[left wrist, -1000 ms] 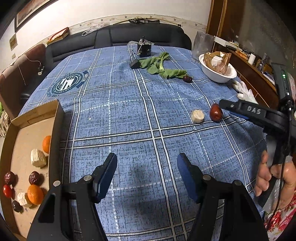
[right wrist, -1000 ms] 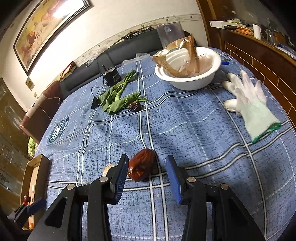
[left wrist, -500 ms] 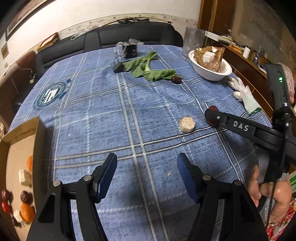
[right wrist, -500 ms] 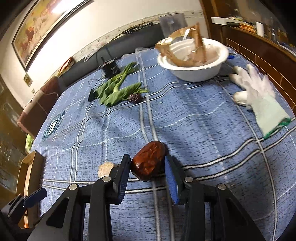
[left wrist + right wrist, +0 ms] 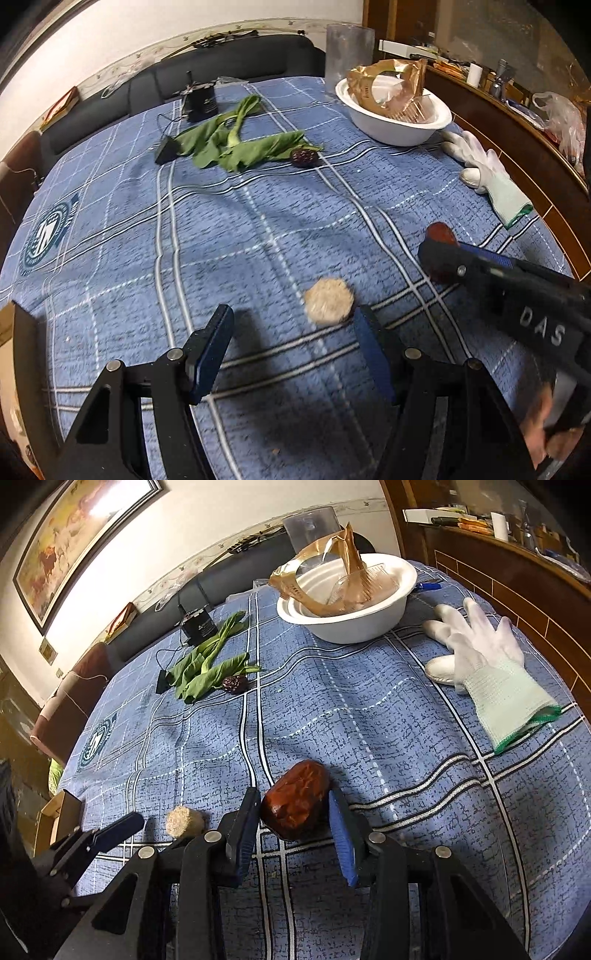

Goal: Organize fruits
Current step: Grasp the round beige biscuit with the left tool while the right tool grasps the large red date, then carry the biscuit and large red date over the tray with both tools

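Red date [image 5: 295,799], lower centre of the right wrist view, sits clamped between my right gripper [image 5: 293,829] pads, its underside on the blue checked tablecloth [image 5: 369,709]. My left gripper [image 5: 291,349] stands open over bare cloth; the beige fruit piece [image 5: 328,301], blurred, lies just beyond its right finger [image 5: 373,354]. Mid-frame, a dark date [image 5: 234,684] touches the green leaves [image 5: 207,664]. Farther right lie a white glove [image 5: 487,664] and a white bowl [image 5: 369,624], its contents half hidden by crumpled brown packaging [image 5: 332,572].
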`<action>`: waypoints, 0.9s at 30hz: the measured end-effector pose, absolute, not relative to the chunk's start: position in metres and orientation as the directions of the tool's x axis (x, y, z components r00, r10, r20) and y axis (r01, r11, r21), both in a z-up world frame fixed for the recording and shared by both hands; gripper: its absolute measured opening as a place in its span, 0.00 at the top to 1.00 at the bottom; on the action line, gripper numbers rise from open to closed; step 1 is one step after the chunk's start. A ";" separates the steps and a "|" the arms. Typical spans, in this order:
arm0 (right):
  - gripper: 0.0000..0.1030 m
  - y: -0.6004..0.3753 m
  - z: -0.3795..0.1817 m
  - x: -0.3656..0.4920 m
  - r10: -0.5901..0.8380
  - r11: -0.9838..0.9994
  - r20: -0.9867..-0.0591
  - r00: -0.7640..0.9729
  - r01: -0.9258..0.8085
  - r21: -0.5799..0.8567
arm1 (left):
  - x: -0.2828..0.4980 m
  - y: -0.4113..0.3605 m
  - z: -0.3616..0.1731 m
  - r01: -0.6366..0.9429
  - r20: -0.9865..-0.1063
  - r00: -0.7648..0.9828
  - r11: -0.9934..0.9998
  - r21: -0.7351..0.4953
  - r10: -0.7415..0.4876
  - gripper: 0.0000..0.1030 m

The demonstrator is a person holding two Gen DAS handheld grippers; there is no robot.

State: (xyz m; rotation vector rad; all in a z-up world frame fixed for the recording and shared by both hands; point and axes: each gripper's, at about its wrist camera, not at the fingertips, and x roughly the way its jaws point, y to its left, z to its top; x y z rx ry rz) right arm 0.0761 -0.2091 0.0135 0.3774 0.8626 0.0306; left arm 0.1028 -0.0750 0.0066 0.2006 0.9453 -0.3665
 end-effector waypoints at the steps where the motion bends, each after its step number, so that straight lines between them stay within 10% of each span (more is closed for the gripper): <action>1: 0.61 -0.208 0.014 0.076 0.174 0.936 -0.736 0.654 0.122 0.330 | 0.104 -0.076 0.005 0.397 -0.820 0.527 0.918 0.003 -0.225 0.36; 5: 0.61 -0.205 0.014 0.077 0.170 0.940 -0.736 0.655 0.116 0.321 | 0.104 -0.079 0.004 0.398 -0.810 0.539 0.917 0.006 -0.229 0.40; 9: 0.61 -0.202 0.015 0.076 0.167 0.944 -0.735 0.657 0.107 0.311 | 0.102 -0.075 0.006 0.394 -0.797 0.555 0.919 -0.001 -0.238 0.74; 27: 0.61 -0.177 0.030 0.063 0.224 0.952 -0.678 0.700 -0.009 0.306 | 0.045 -0.006 0.049 0.280 -0.741 0.609 0.951 -0.131 -0.282 0.74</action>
